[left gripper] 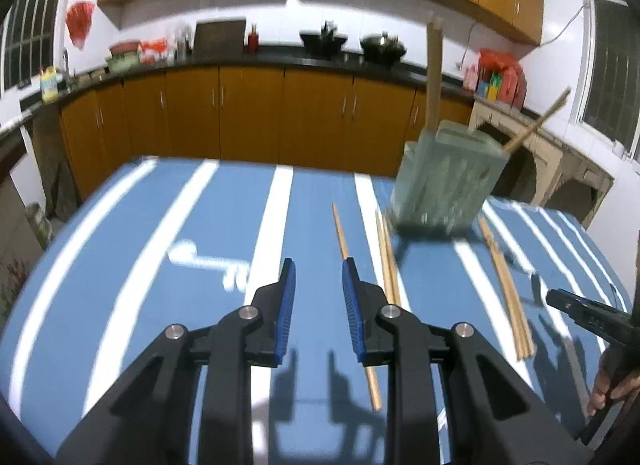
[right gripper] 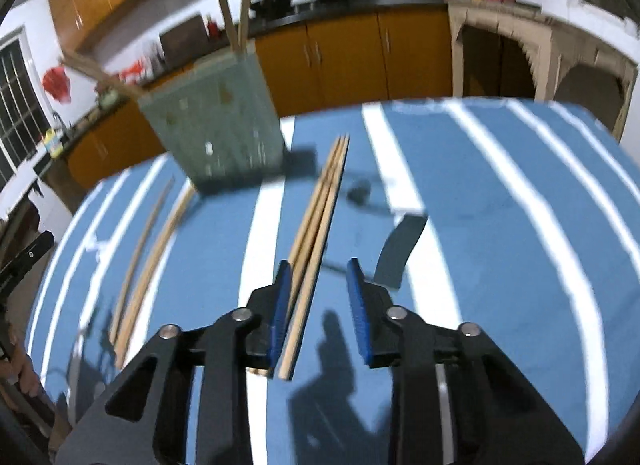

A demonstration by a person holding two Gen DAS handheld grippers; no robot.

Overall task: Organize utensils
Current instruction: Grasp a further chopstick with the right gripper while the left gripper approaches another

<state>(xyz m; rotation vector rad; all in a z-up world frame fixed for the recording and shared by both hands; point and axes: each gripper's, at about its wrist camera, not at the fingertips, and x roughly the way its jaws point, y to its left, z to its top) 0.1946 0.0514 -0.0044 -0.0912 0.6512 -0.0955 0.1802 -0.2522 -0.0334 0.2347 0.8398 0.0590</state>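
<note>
The left gripper (left gripper: 319, 265) hung over the blue-and-white striped tablecloth (left gripper: 152, 233) with its jaws spread a little and nothing pinched; a single wooden chopstick (left gripper: 341, 234) lay on the cloth ahead of the right-hand jaw and ran back beneath that finger, its near end showing behind it. Just to the right of that jaw lay a pair of chopsticks (left gripper: 387, 255) side by side, and farther right a bundle of chopsticks (left gripper: 506, 285) stretched along the cloth. Ahead and to the right of the jaws stood the pale green utensil holder (left gripper: 446, 181), blurred, with chopsticks (left gripper: 434, 73) standing upright in it and another leaning out to the right. At the right edge the other gripper's black tip and a person's hand (left gripper: 608, 389) showed. The right gripper (right gripper: 318, 265) also had its jaws spread apart, gripping nothing; the bundle of chopsticks (right gripper: 320, 205) lay on the cloth between them, close against the left-hand jaw, its far end pointing ahead. The utensil holder (right gripper: 216, 129) stood ahead and to the left of these jaws, and two more chopsticks (right gripper: 148, 261) lay well off to their left. Orange kitchen cabinets (left gripper: 248, 113) ran behind the table.
</note>
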